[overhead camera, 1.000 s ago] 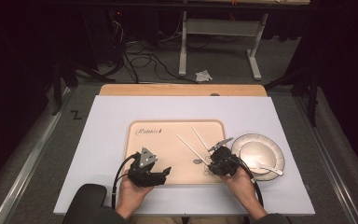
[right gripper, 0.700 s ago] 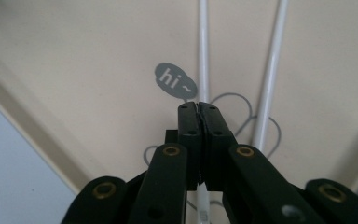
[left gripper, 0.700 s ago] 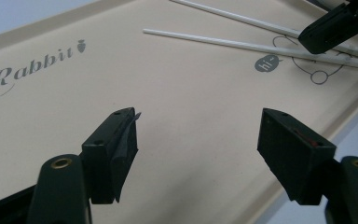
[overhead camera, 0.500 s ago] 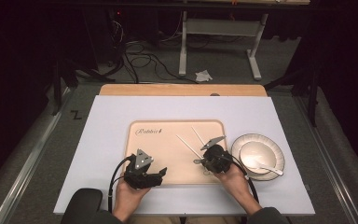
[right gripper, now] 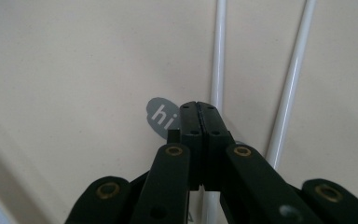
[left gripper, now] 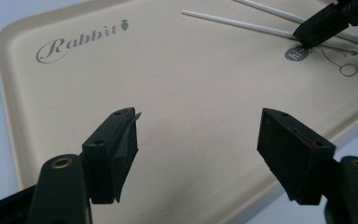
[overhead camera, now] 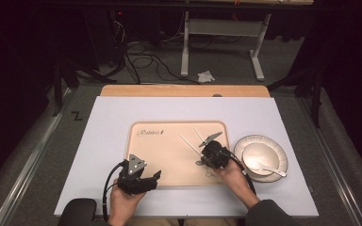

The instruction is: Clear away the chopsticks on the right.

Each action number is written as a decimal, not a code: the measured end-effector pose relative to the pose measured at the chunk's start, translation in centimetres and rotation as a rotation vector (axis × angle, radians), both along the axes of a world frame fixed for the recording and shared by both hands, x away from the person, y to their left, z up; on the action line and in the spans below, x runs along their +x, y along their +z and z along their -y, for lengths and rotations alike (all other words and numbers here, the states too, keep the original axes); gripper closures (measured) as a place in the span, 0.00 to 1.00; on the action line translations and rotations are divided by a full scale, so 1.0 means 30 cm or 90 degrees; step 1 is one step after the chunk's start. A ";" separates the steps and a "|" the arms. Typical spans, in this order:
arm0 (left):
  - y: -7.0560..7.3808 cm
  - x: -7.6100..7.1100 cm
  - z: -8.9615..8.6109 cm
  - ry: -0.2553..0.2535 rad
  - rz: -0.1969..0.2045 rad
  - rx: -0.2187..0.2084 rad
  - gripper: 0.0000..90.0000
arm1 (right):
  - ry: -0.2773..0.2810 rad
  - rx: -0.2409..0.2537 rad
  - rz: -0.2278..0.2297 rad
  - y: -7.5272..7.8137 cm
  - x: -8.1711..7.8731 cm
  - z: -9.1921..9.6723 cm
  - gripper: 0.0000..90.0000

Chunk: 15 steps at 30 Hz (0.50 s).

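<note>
Where the right gripper (right gripper: 199,112) covers it, chopstick (right gripper: 218,65) end hidden.

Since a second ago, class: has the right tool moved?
Yes. In the high view the right tool has slid left, away from the bowl, onto the tray by the chopsticks.
</note>
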<state>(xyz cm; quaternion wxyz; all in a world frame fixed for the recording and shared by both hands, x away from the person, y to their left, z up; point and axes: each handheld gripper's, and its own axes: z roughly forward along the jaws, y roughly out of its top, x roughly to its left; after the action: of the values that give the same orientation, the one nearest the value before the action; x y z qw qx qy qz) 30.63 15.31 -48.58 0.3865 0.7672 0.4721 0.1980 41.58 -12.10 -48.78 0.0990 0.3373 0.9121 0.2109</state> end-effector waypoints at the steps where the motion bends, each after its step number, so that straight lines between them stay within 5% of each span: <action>1: 0.000 -0.001 -0.001 0.003 0.001 0.000 0.32 | -0.001 -0.005 -0.001 0.002 0.004 0.002 1.00; 15: -0.001 -0.007 -0.006 0.006 -0.001 0.003 0.32 | -0.035 -0.007 -0.003 0.004 0.029 0.036 1.00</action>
<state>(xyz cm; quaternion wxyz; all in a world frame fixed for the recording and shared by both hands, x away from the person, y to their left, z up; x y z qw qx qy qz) 30.42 15.49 -48.60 0.3832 0.7660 0.4756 0.2003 42.46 -13.18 -48.65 0.1044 0.3623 0.9039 0.2022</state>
